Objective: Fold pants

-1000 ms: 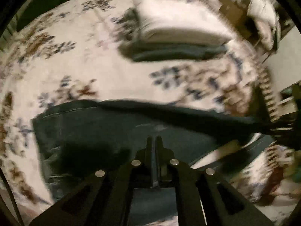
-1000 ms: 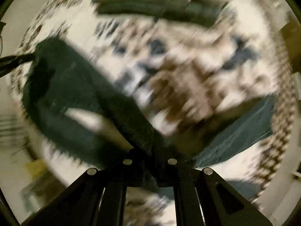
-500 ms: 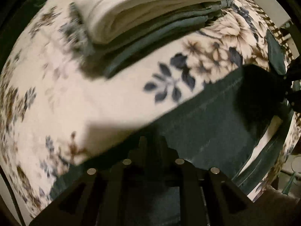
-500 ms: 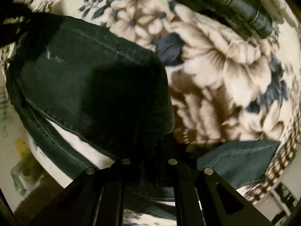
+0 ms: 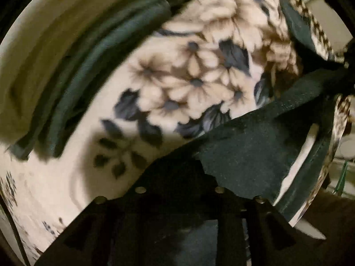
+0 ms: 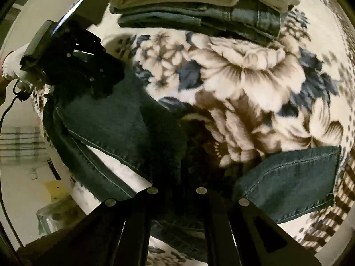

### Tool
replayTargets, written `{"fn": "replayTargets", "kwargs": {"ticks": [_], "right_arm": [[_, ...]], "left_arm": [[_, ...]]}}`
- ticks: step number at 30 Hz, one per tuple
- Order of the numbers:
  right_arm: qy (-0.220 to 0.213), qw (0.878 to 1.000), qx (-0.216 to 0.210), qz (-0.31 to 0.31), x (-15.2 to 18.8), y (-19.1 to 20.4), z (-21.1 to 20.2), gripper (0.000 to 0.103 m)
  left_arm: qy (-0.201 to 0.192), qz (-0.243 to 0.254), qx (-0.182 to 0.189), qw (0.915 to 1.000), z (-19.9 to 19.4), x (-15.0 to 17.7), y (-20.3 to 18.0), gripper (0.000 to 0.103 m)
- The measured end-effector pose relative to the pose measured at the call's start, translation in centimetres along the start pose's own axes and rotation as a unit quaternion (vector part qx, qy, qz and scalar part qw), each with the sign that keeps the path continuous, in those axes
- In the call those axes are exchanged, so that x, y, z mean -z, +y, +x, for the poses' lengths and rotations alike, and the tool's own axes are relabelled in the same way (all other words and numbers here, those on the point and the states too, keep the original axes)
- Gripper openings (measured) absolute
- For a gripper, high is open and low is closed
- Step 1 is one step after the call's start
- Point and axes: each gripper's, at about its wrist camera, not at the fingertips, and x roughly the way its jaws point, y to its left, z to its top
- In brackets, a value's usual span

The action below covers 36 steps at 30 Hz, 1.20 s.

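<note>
- Left wrist view: dark green pants (image 5: 255, 150) spread over the floral blanket (image 5: 188, 71), running from just ahead of the left gripper (image 5: 177, 177) up and to the right toward the right gripper (image 5: 349, 66) at the frame edge; jaws just been opening, slightly parted, cloth lying at the tips, pinch no longer evident; folded stack (image 5: 73, 66) well apart at upper left.
- Right wrist view: right gripper (image 6: 176, 173) pressed shut, pinching the pants (image 6: 115, 119) at the fold edge; long axis slanting up-left to the left gripper (image 6: 73, 62), held in a gloved hand (image 6: 12, 64); hem end (image 6: 288, 181) lying flat at lower right; folded stack (image 6: 199, 6) beyond; right hand nearer the loose hem.
</note>
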Motion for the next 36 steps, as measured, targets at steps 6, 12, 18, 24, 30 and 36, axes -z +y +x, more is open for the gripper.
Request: {"fn": "replayTargets", "kwargs": {"ticks": [6, 12, 18, 24, 30, 36], "right_arm": [[0.007, 1.000, 0.020, 0.006, -1.7, 0.0, 2.0, 0.005], [-0.014, 0.998, 0.054, 0.026, -1.1, -0.6, 0.2, 0.005], [-0.070, 0.993, 0.086, 0.039, 2.8, 1.6, -3.5, 0.005], [-0.069, 0.989, 0.128, -0.023, 8.8, 8.1, -2.7, 0.005], [0.029, 0.993, 0.111, -0.029, 10.0, 9.7, 3.1, 0.010], [0.046, 0.994, 0.099, -0.017, 5.5, 9.2, 4.4, 0.081]], "left_arm": [[0.006, 0.043, -0.035, 0.9985, 2.8, 0.1, -1.5, 0.021], [-0.082, -0.009, -0.076, 0.9936, -0.8, 2.0, -4.5, 0.000], [-0.205, -0.118, -0.073, 0.9688, -9.1, 9.5, -8.2, 0.000], [-0.216, -0.251, 0.003, 0.9436, -8.8, 17.1, -14.2, 0.000], [-0.134, -0.380, 0.052, 0.9139, -4.0, 20.9, -16.1, 0.001], [-0.154, -0.354, 0.008, 0.9225, -6.8, 18.4, -14.1, 0.039]]}}
